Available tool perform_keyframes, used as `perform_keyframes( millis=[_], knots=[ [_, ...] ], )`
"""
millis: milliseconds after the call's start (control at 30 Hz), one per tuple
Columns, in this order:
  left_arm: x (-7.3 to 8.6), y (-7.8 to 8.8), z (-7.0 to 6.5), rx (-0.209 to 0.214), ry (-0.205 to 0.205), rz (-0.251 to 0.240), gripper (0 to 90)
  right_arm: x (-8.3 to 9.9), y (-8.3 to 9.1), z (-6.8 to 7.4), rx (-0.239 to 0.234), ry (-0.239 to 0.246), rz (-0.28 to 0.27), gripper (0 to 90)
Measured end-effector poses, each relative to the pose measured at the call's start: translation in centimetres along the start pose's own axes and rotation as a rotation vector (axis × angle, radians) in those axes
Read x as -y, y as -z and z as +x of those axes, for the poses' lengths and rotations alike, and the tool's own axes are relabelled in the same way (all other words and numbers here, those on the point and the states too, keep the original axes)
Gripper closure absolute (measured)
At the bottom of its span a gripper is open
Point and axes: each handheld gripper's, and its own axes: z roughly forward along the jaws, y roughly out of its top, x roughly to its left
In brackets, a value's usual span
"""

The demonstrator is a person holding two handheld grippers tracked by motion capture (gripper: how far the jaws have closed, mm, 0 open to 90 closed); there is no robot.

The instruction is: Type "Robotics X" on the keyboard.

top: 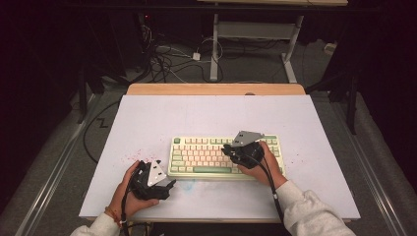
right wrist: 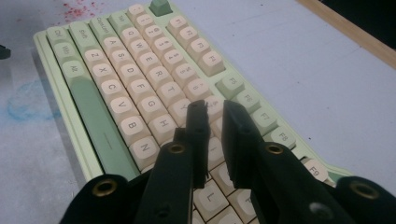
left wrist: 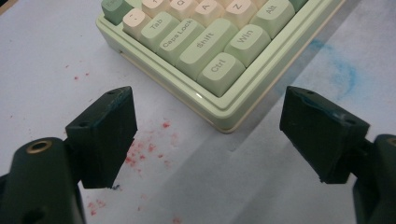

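**Keyboard on the table mat: gripper positions and visibility**

Visibility limits. In the right gripper view, the right gripper's own black arms cover the keys nearest the camera, and the keyboard's near right end is cut off by the frame edge. Whether the jaw tips touch a keycap or hang just above the keys cannot be determined. In the left gripper view, only the keyboard's corner with the Ctrl, Shift, Caps Lock and Tab keys is in frame. In the high view, the right hand hides part of the keyboard's right half.

Grippers. The right gripper stands over the middle rows with its jaws nearly together; a narrow gap remains, with nothing between them. The left gripper has its jaws spread wide and empty, resting low over the mat, just short of the keyboard's corner and apart from it.

Location and materials. The keyboard lies on the mat, right of centre and toward the person. Its case is pale green moulded plastic with rounded edges; keycaps are cream and green, with a long darker green space bar. The mat is smooth, pale, speckled red and smudged blue. The jaw pads are blocky, matte black and scuffed.
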Motion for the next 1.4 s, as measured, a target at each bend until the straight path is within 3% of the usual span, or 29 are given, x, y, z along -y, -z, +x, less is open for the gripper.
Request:
perform_keyframes(
  millis=[167,267,500,700,933,1267,1400],
  knots=[
    [0.0,0.0,0.0,0.002,0.000,0.000,17.7,0.0,0.5,0.0,0.001,-0.005,-0.019,72.6],
    [0.0,0.0,0.0,0.003,-0.001,0.001,17.7,0.1,0.9,-0.1,0.026,-0.012,-0.033,66.9],
    [0.0,0.0,0.0,0.004,-0.003,0.004,17.7,0.5,1.9,-0.3,0.056,-0.021,-0.073,45.4],
    [0.0,0.0,0.0,0.006,-0.006,0.006,17.7,0.8,2.5,-0.3,0.090,-0.026,-0.085,33.4],
    [0.0,0.1,0.0,0.006,-0.001,0.001,17.9,1.3,3.7,-0.1,0.127,-0.015,-0.103,28.4],
    [-0.3,0.5,0.1,0.018,0.014,-0.026,19.1,2.8,6.0,-0.1,0.179,-0.008,-0.130,28.3],
    [-0.4,0.8,0.2,0.037,0.021,-0.041,24.7,3.6,6.9,0.0,0.212,-0.001,-0.128,28.2]
  ],
)
